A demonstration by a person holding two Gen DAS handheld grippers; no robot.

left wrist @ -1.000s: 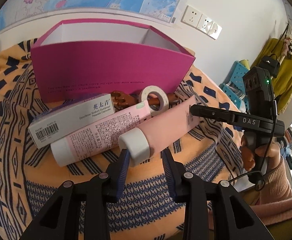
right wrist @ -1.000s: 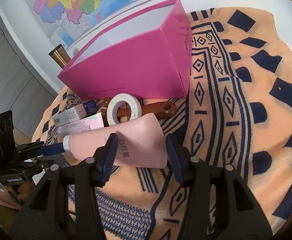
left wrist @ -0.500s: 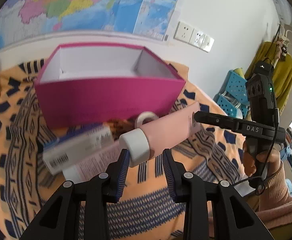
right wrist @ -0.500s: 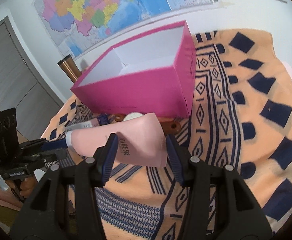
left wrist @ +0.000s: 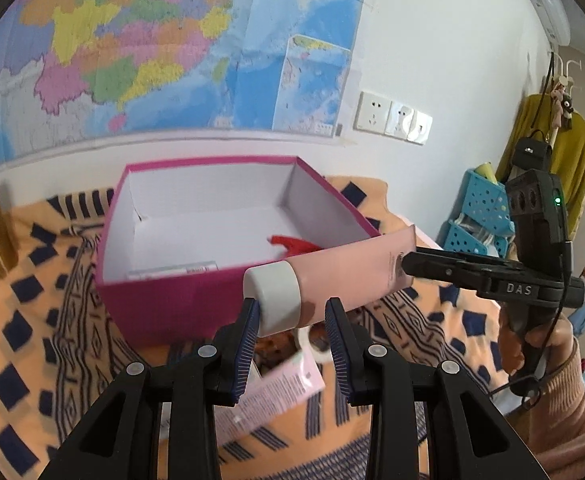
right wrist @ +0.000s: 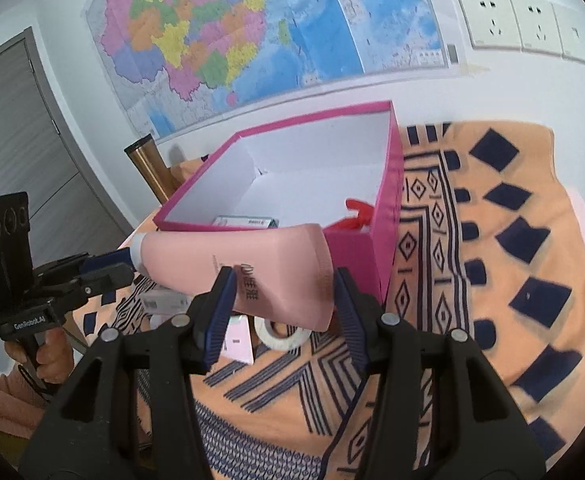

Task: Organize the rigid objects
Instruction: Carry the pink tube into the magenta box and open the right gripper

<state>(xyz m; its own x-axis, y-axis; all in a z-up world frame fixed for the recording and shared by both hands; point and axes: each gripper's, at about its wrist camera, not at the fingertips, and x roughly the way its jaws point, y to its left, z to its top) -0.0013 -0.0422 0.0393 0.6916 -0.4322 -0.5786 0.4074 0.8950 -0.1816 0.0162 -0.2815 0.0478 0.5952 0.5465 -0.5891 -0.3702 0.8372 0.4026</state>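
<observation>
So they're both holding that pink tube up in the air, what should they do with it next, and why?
Probably carry the large pink squeeze tube forward over the open magenta cardboard box, then lower it in. The left gripper grips its white cap, the right gripper its flat end, and it hangs short of the box's near wall.

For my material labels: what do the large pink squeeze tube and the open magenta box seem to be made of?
Pink squeeze tube: likely soft matte plastic, with a flat crimped end and a white cap. Magenta box: probably cardboard; thin straight walls, white lining, folded corner seams.
</observation>
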